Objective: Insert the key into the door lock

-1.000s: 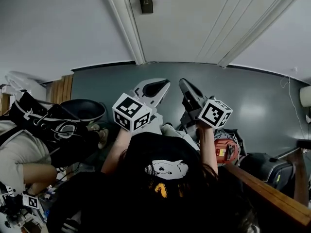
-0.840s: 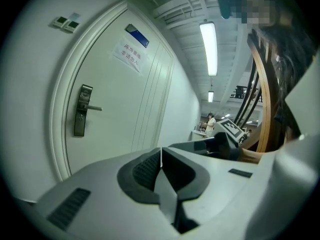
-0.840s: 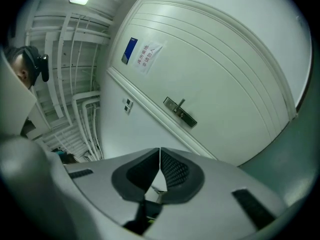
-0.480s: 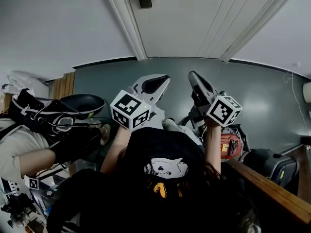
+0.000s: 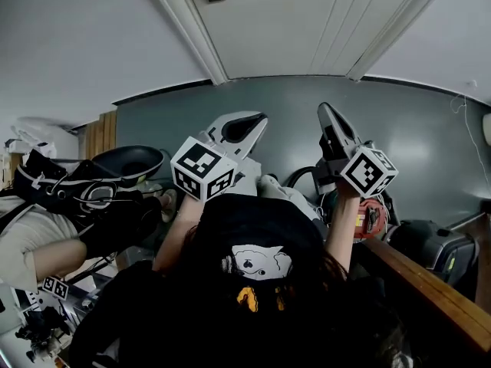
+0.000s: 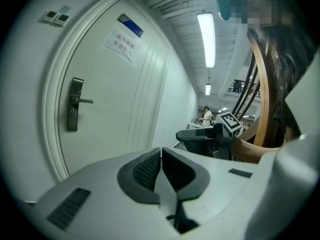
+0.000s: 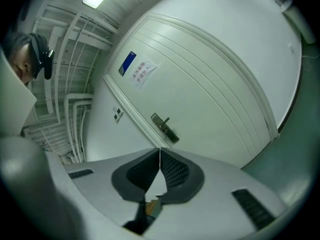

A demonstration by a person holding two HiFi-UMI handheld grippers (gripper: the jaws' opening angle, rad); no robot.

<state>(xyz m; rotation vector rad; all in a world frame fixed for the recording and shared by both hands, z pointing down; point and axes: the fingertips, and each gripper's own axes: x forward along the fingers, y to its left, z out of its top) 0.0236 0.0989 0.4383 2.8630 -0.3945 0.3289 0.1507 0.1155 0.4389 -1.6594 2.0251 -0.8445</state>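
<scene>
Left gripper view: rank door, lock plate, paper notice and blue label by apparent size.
1. door
2. lock plate and paper notice: they look about alike, so left unranked
3. blue label

White door, white frame and walls. Door lock plate is dark grey-bronze. White paper notice with dark print, blue label above it. Floor is grey-green. Left hand-held gripper has a pale grey shell and black ribbed pads. Right hand-held gripper has the same colours. Marker cubes are white with black square patterns. Person's shirt is black with a white-and-yellow print. Red item by the right arm. Brown wooden rail.
</scene>
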